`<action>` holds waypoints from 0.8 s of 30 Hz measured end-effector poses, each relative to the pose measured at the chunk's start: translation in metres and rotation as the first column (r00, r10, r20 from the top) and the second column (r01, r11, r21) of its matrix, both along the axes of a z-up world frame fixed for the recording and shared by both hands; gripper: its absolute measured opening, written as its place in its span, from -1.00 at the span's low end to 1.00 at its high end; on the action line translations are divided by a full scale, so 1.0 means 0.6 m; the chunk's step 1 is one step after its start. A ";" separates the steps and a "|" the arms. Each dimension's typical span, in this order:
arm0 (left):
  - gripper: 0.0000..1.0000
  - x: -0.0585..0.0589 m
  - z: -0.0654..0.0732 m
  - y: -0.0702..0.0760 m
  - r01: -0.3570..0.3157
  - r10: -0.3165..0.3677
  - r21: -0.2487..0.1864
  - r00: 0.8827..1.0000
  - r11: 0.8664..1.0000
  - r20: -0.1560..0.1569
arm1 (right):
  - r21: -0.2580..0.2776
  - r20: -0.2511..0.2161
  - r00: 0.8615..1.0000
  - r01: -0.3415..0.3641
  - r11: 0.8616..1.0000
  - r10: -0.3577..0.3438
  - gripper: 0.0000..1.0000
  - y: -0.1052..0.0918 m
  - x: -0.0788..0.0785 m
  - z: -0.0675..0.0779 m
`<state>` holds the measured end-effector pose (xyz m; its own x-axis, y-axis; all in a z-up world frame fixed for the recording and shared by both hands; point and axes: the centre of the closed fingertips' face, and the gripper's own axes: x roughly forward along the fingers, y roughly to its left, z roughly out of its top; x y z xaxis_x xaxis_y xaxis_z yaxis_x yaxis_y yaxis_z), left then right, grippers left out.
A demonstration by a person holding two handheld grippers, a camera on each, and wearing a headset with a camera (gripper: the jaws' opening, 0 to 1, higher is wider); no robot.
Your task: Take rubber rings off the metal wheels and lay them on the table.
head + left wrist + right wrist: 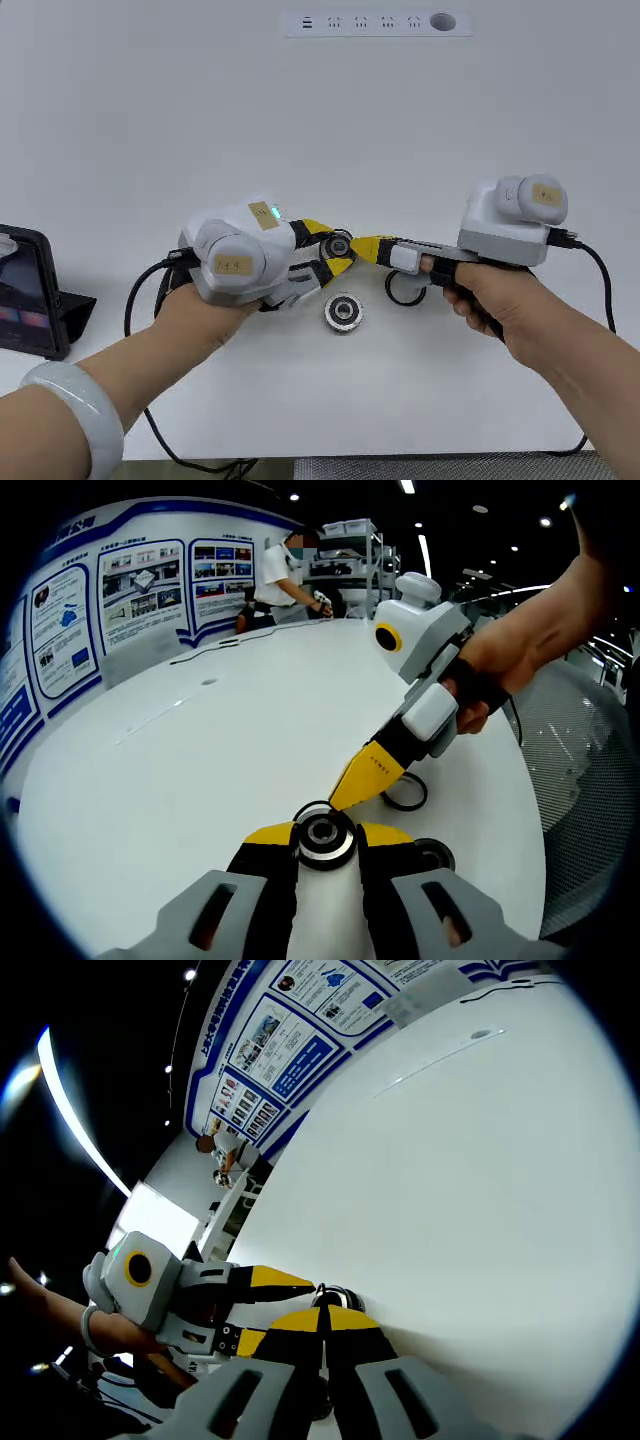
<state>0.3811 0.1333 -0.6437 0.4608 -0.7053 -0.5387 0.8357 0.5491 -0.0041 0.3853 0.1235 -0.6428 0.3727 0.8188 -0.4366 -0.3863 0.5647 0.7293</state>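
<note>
1. I had the left gripper [334,246] closed narrowly around a metal wheel [324,836], one jaw on each side. The wheel was held clear of the table [200,120], which left its rim open to the other tool.
2. The right gripper [361,247] met it from the opposite side, its jaws pressed together on the wheel's rubber ring [312,809]. A thin black loop stood off the rim, so I judged the peel was under way.
3. A loose ring [405,291] lay flat on the table just under the right gripper, which I took to be one already done.
4. A second wheel [343,312] sat on the table near the jaws. I couldn't tell if it wore a ring.
</note>
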 end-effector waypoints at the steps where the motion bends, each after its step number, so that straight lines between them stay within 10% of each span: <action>1: -0.50 -0.001 0.000 0.002 -0.004 0.004 -0.002 1.000 1.000 -0.001 | 0.001 0.001 1.000 0.000 1.000 0.000 -0.96 0.000 0.000 0.001; 24: -0.09 -0.011 -0.005 0.033 -0.046 0.046 -0.007 0.999 0.999 -0.010 | 0.040 0.013 1.000 0.003 0.999 -0.004 -0.96 0.002 -0.017 0.029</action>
